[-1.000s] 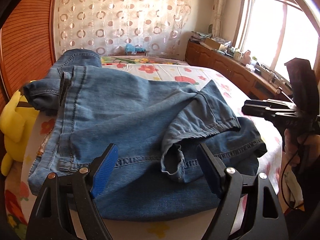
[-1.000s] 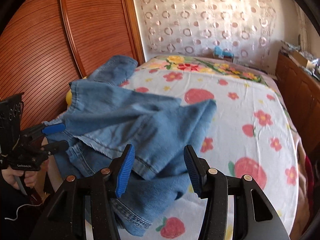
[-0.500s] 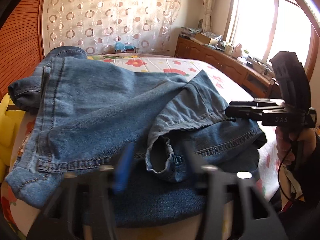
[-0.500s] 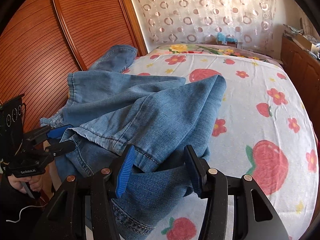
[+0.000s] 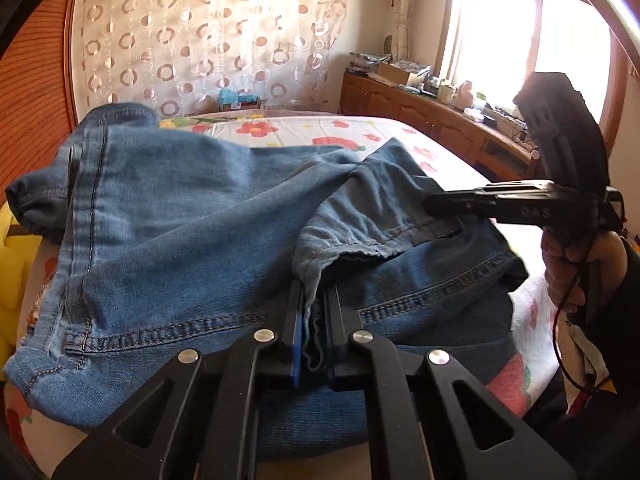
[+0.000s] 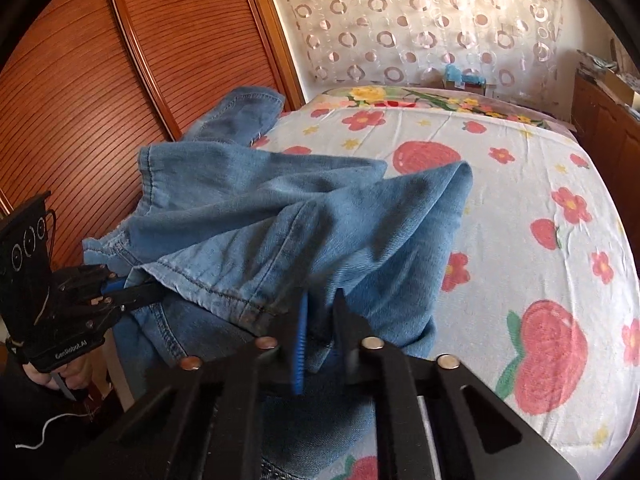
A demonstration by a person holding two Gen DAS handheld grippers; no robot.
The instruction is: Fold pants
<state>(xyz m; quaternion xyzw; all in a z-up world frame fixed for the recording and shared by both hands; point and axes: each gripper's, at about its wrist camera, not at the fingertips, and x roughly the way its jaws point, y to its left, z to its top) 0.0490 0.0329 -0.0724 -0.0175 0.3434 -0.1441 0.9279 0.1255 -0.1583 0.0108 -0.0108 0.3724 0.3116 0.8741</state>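
The blue denim pants lie crumpled across the near end of a bed with a flowered sheet, a leg hem folded back on top. The left gripper is closing, its jaws nearly together with a bunched fold of the hem pinched between them. The right gripper, beside it along the same near edge, has its jaws clamped tight on another fold of the denim

Jeans between right gripper fingers
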